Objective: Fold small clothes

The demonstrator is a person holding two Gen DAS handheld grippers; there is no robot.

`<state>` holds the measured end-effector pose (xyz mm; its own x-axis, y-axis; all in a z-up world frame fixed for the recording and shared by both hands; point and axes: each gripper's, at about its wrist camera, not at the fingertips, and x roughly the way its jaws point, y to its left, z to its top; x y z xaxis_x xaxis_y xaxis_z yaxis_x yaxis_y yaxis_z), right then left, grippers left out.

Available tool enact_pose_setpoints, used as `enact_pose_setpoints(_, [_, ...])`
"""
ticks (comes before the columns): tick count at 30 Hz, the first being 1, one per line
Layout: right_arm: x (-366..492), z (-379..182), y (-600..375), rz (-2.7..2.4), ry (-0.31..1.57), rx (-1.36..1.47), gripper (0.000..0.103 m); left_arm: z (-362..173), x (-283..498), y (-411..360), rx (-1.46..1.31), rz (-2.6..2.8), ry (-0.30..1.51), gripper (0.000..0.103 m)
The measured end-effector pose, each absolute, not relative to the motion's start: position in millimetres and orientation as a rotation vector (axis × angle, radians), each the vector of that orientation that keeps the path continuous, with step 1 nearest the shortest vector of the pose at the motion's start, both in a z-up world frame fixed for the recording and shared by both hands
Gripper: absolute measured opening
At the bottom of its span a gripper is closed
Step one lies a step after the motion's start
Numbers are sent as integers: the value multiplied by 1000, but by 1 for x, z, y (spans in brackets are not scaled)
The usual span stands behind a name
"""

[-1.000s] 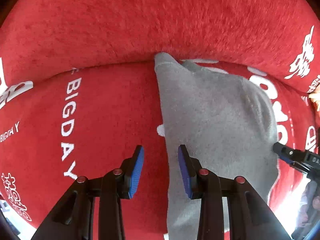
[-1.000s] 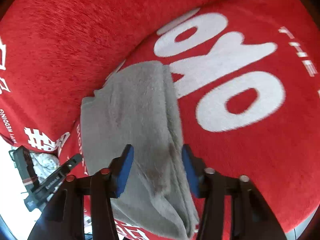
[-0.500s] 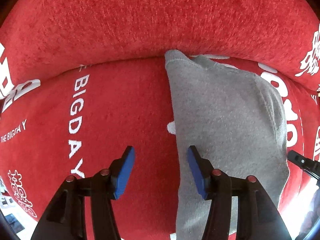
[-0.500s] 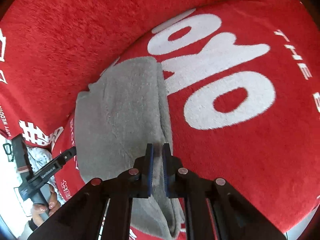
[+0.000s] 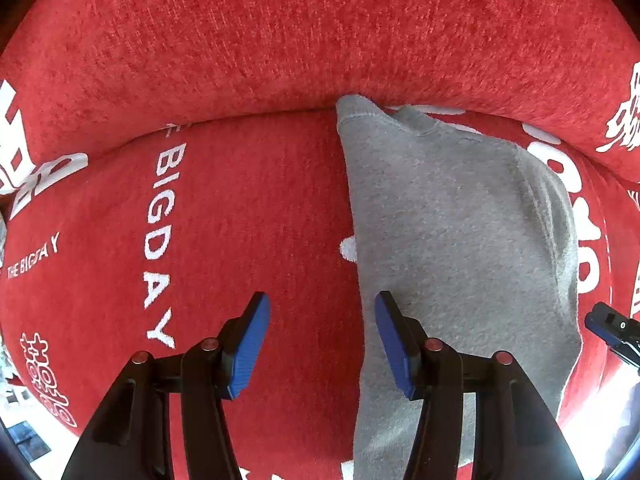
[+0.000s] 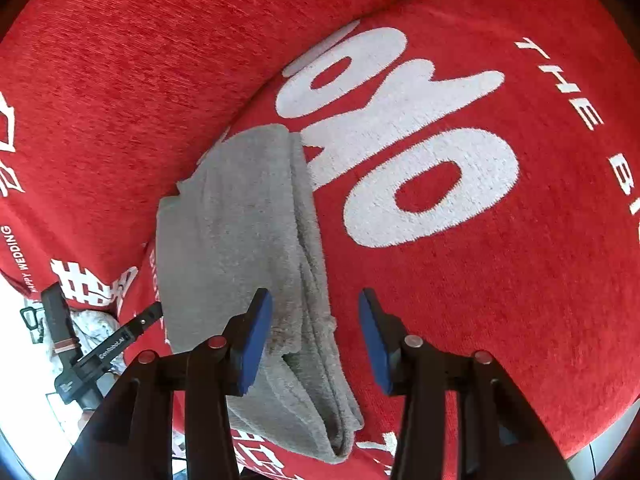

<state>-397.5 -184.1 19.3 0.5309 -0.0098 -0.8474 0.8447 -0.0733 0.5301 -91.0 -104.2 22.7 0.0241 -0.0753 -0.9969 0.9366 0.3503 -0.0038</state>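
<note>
A folded grey fleece garment (image 5: 452,240) lies on a red sofa seat, its far end against the backrest. My left gripper (image 5: 320,340) is open and empty just above the garment's left edge; its right finger is over the cloth. In the right wrist view the garment (image 6: 240,232) shows stacked layers along its right edge. My right gripper (image 6: 314,340) is open over the garment's near right part, jaws either side of the layered edge, holding nothing.
The red sofa cover has white lettering (image 5: 160,236) and large white shapes (image 6: 408,152). The backrest (image 5: 300,32) rises right behind the garment. The other gripper shows at the left (image 6: 100,352) and at the right edge (image 5: 612,332). The seat's front edge is near.
My right gripper was shut on the garment's layered edge half a second ago and has opened, letting the cloth go. My left gripper stayed open and has pulled back slightly.
</note>
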Motion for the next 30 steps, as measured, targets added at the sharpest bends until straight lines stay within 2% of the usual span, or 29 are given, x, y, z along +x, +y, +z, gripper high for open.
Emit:
enact_pose_setpoints(5, [-396,19,-184,-811,745,1490,63,22,-87,-102,884,-947,1320,58])
enact_pose_setpoints(6, [-395,19,-184,-808,747,1491,64,22,-86,-102,878,-948,1323,66])
enact_pose_setpoints(7, [-395,18,-184,-804,748,1491,65,23,-84,-101,866,-947,1324,93])
enact_pose_setpoints(8, [-394,18,-184,-797,748,1491,65,25,-82,-100,848,-947,1315,103])
enact_pose_setpoints(10, [-394,17,-184,-785,744,1493,67,32,-79,-99,818,-963,1294,103])
enact_pose_setpoints(11, [-394,16,-185,-775,742,1496,77,32,-78,-99,817,-968,1299,103])
enact_pose_setpoints(13, [-393,14,-186,-756,730,1506,83,30,-76,-101,822,-977,1326,103])
enact_pose_setpoints(30, [-381,-7,-198,-660,763,1549,83,13,-93,-110,870,-999,1349,103])
